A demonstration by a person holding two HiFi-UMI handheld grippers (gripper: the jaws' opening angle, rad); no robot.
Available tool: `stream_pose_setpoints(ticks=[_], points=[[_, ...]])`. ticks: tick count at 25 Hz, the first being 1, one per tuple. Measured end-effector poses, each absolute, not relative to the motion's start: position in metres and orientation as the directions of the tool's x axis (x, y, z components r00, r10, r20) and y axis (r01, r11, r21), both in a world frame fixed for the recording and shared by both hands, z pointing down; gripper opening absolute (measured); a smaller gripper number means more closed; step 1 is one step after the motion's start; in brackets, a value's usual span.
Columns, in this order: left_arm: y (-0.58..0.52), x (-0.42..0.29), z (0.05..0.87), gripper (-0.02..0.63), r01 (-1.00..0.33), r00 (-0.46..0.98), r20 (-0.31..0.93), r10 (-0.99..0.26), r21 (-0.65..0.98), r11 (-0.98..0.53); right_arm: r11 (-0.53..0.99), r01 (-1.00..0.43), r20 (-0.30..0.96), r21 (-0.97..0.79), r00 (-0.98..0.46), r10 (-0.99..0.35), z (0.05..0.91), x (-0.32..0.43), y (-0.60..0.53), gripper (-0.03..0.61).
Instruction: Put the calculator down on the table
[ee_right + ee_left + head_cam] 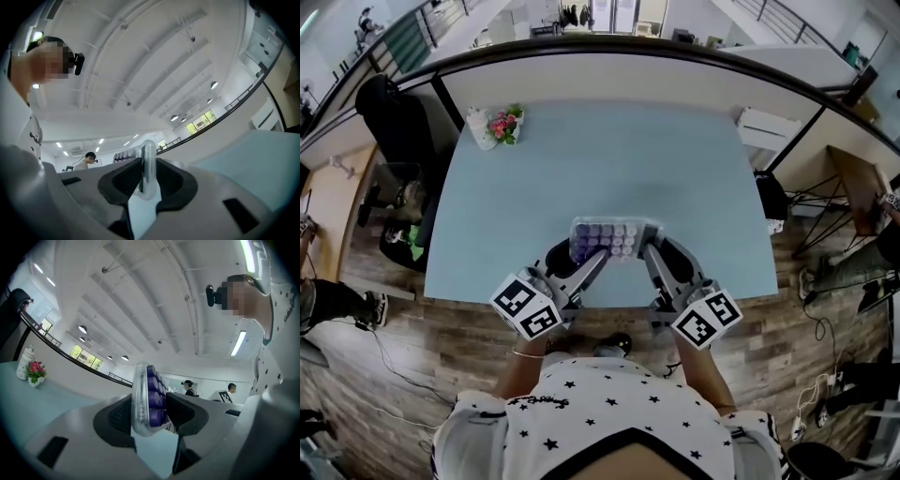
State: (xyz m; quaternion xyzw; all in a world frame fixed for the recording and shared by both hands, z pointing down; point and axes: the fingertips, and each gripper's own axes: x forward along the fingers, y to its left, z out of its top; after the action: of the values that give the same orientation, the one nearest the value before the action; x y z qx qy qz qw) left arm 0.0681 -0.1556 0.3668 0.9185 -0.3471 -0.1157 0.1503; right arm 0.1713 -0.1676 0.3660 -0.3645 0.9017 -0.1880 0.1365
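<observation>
A clear-cased calculator (614, 239) with purple keys lies face up over the near part of the pale blue table (609, 159), held at both short ends. My left gripper (581, 255) is shut on its left end, my right gripper (649, 251) on its right end. In the left gripper view the calculator (143, 399) stands edge-on between the dark pads of the left gripper (149, 411), keys facing right. In the right gripper view its thin clear edge (148, 168) is pinched by the right gripper (146, 180). Whether it touches the tabletop I cannot tell.
A white bottle (478, 127) and a small pot of pink flowers (504, 124) stand at the table's far left corner. A black chair (394, 122) is left of the table and a white unit (767, 127) to its right. Cables lie on the wooden floor (441, 328).
</observation>
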Motion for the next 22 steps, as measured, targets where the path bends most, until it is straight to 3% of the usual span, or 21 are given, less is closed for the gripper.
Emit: stream_pose_setpoints(ticks=[12,22], points=[[-0.174,0.076,0.382,0.213,-0.673,0.673,-0.064,-0.737,0.361,-0.646,0.705,-0.542,-0.1,-0.457,-0.757,-0.646,0.384,0.177,-0.195,0.091],[-0.235,0.058,0.396,0.215,-0.628,0.703,-0.074,-0.707,0.403,-0.666,0.664,-0.597,-0.04,-0.449,-0.729,-0.683,0.394,0.16,-0.251,0.091]])
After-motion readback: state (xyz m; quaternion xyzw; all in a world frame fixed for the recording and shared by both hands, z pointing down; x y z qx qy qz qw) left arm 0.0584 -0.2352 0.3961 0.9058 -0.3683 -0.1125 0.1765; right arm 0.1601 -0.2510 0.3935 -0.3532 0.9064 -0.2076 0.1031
